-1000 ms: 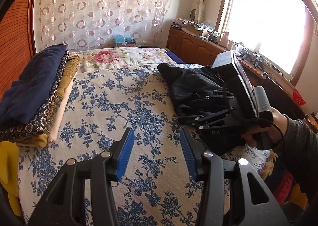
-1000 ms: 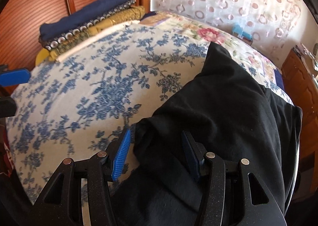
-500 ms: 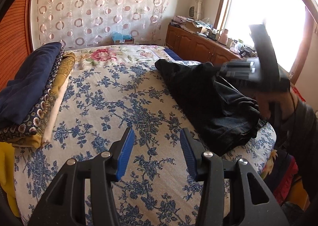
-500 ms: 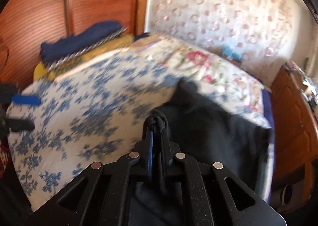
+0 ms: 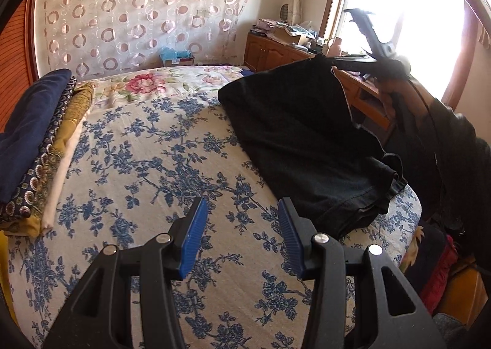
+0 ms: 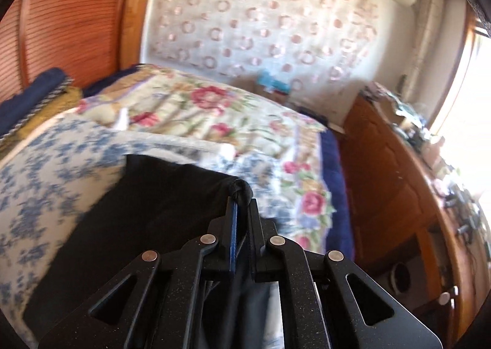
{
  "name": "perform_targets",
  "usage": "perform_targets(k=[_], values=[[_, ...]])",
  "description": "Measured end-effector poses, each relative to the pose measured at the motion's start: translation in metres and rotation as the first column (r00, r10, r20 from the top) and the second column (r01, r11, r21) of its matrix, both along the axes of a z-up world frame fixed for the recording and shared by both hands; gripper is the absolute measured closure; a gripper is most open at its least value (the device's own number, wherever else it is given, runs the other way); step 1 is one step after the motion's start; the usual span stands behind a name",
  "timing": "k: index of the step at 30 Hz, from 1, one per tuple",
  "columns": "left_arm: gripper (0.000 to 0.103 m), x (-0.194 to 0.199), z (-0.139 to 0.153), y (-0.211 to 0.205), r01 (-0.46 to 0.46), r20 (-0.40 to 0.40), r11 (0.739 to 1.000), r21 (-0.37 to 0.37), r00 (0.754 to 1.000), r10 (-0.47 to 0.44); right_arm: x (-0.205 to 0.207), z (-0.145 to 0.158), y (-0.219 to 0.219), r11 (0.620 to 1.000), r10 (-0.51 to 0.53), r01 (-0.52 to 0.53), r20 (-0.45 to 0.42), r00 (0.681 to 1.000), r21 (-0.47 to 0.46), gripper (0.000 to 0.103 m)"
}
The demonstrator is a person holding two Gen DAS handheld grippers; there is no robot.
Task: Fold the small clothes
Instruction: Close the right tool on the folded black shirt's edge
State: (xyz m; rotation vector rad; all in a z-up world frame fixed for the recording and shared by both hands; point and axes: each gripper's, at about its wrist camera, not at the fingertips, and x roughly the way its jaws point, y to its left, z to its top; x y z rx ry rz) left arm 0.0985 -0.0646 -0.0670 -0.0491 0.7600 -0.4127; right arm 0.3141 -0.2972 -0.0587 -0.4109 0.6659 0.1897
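Observation:
A black garment (image 5: 300, 140) lies on the right side of the bed, one corner pulled up off the cover. My right gripper (image 6: 242, 205) is shut on that corner of the black garment (image 6: 147, 211) and holds it lifted; in the left wrist view the right gripper (image 5: 337, 62) shows high at the right, in front of the window. My left gripper (image 5: 241, 235) is open and empty, low over the blue-flowered bedspread (image 5: 147, 171), left of the garment and apart from it.
A stack of folded clothes (image 5: 33, 140), navy on top, lies at the bed's left edge by the wooden headboard (image 6: 70, 24). A wooden cabinet (image 6: 399, 183) with clutter runs along the right under the window. A curtain (image 5: 147, 8) hangs behind the bed.
My right gripper shut on the garment's edge and lifted it up and to the right, so the cloth now hangs stretched from it. My left gripper stayed open over the bedspread.

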Motion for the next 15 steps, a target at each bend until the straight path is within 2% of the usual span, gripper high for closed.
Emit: perform_targets(k=[3,7,9,10,15], values=[[0.057,0.0,-0.002,-0.004,0.009,-0.002,1.0,0.001,1.0,-0.009,0.023,-0.011,-0.014,0.996,-0.077,0.077,0.004,0.997,-0.041,0.1],[0.057,-0.003,-0.005,-0.006,0.013,-0.005,1.0,0.005,1.0,-0.013,0.043,-0.028,-0.036,0.983,-0.182,0.182,-0.054,0.982,-0.014,0.1],[0.057,-0.003,-0.007,-0.007,0.016,-0.012,1.0,0.003,1.0,-0.016,0.045,-0.034,-0.046,0.976,-0.215,0.217,-0.099,0.972,0.01,0.081],[0.057,-0.003,-0.008,-0.008,0.018,-0.013,1.0,0.002,1.0,-0.018,0.043,-0.036,-0.052,0.974,-0.217,0.223,-0.124,0.968,0.031,0.076],[0.057,-0.004,-0.01,-0.014,0.03,-0.017,1.0,-0.006,0.999,-0.03,0.001,-0.032,-0.068,0.981,-0.167,0.176,-0.111,0.98,0.077,0.072]])
